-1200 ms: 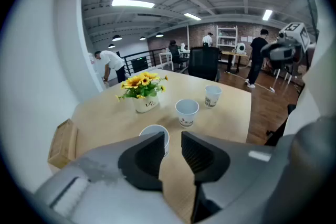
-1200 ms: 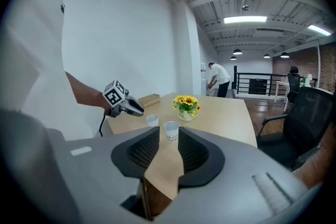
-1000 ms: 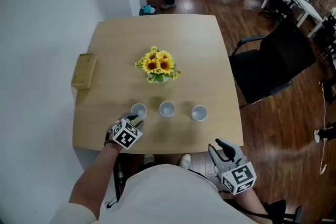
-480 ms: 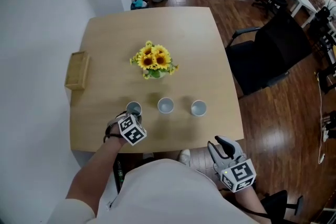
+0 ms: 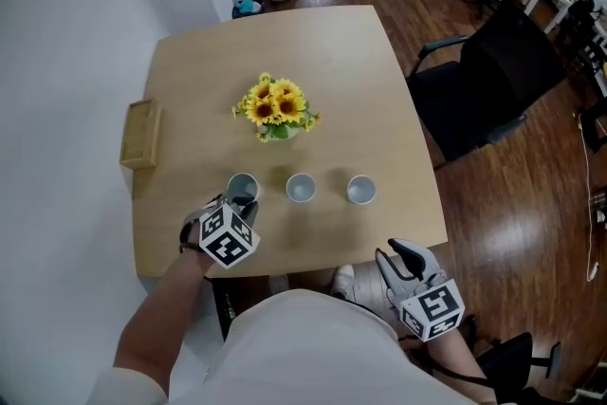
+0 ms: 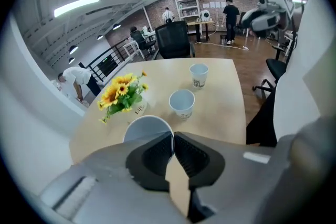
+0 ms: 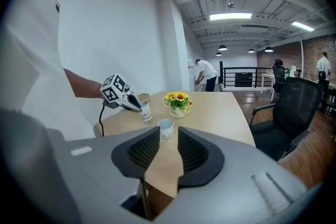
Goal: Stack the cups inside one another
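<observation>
Wood-floored open office, seen from the head view, with a pale wooden bench (image 5: 360, 90) at centre. A pot of sunflowers (image 5: 275, 109) stands near the middle of the bench, a small wooden box (image 5: 140, 136) lies by the edge at the 9 o'clock side of it, and a black chair (image 5: 493, 100) stands at the 3 o'clock side of the bench. Three white cups form a row at the 6 o'clock side of the flowers, all upright and apart from one another: left cup (image 5: 242, 187), middle cup (image 5: 301, 189) at its 3 o'clock, and right cup (image 5: 360, 190) further toward 3 o'clock.

Left claw (image 5: 244, 202): pressed together on the near rim of the left cup, one pad inside the wall and one outside, as the left gripper view shows. Whether the base of this cup is clear of the bench cannot be told.

Right claw (image 5: 398, 253): spread, nothing between its pads, held off the near edge of the bench at the 5 o'clock side of the cup row. The right gripper view shows the middle cup far ahead through the gap, well apart from the pads.
</observation>
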`<state>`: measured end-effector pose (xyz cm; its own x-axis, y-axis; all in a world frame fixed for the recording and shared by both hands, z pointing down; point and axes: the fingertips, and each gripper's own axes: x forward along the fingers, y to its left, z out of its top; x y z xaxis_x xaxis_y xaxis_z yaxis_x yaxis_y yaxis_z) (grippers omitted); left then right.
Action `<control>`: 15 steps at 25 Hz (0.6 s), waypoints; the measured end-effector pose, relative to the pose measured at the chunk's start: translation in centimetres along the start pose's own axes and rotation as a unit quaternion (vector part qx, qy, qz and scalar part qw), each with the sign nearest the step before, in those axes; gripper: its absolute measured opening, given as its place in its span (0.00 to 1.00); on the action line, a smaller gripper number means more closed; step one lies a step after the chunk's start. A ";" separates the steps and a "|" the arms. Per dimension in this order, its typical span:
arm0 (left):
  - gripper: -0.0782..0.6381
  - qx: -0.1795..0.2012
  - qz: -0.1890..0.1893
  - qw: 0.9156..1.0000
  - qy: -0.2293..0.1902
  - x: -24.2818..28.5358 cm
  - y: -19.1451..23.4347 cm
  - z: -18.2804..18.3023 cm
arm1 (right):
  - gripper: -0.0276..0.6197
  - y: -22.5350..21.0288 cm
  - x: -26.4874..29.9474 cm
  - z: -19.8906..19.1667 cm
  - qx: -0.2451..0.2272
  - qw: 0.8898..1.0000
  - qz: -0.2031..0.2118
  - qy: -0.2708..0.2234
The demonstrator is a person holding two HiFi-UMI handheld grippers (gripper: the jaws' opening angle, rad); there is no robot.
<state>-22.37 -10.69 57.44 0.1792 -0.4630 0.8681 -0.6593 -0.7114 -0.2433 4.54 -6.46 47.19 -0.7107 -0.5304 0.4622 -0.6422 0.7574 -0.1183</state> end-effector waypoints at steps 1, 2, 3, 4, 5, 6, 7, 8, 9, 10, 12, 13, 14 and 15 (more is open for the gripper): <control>0.14 0.003 -0.004 1.000 -0.011 -0.8 0.0 1.1 | 0.22 0.0 0.0 0.0 0.002 1.000 0.001 -0.001; 0.14 0.006 -0.009 1.000 -0.023 -1.4 -0.1 2.2 | 0.22 0.1 -0.1 -0.1 0.002 1.000 0.002 -0.001; 0.14 0.009 -0.013 0.999 -0.035 -1.9 -0.2 3.3 | 0.22 0.1 -0.2 -0.1 0.001 1.000 0.003 0.000; 0.14 0.013 -0.018 0.999 -0.044 -2.2 -0.4 4.3 | 0.22 0.0 -0.3 -0.2 0.001 1.000 0.002 -0.001; 0.14 0.018 -0.021 0.998 -0.050 -2.3 -0.6 5.2 | 0.22 -0.3 -0.5 -0.3 0.003 1.000 -0.001 -0.003; 0.14 0.023 -0.023 0.998 -0.055 -2.3 -0.9 6.1 | 0.22 -0.6 -0.7 -0.4 0.006 1.000 -0.005 -0.004; 0.14 0.030 -0.026 0.998 -0.057 -2.1 -1.2 6.8 | 0.22 -0.9 -0.9 -0.5 0.011 1.000 -0.009 -0.006; 0.14 0.036 -0.030 0.997 -0.059 -1.8 -1.5 7.5 | 0.22 -1.2 -1.1 -0.6 0.016 1.000 -0.013 -0.006; 0.14 0.041 -0.034 0.997 -0.060 -1.4 -1.8 8.1 | 0.22 -1.4 -1.3 -0.8 0.019 1.000 -0.016 -0.006; 0.14 0.046 -0.038 0.996 -0.060 -1.1 -2.1 8.6 | 0.22 -1.5 -1.5 -0.9 0.020 1.000 -0.017 -0.006; 0.14 0.052 -0.044 0.996 -0.057 -0.3 -2.5 9.1 | 0.22 -1.6 -1.8 -1.2 0.019 1.000 -0.018 -0.005; 0.14 0.055 -0.047 0.996 -0.055 0.1 -2.7 9.3 | 0.22 -1.8 -2.0 -1.3 0.020 1.000 -0.021 -0.006; 0.14 0.057 -0.050 0.996 -0.051 0.5 -2.9 9.4 | 0.22 -2.1 -2.3 -1.4 0.023 0.999 -0.024 -0.007; 0.14 0.058 -0.054 0.996 -0.048 1.0 -3.1 9.5 | 0.22 -2.5 -2.6 -1.5 0.026 0.999 -0.029 -0.008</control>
<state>-13.25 -13.93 54.95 0.3167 -0.4250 0.8480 -0.5446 -0.8135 -0.2043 8.42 -6.43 47.65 -0.6759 -0.5793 0.4555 -0.6965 0.7042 -0.1378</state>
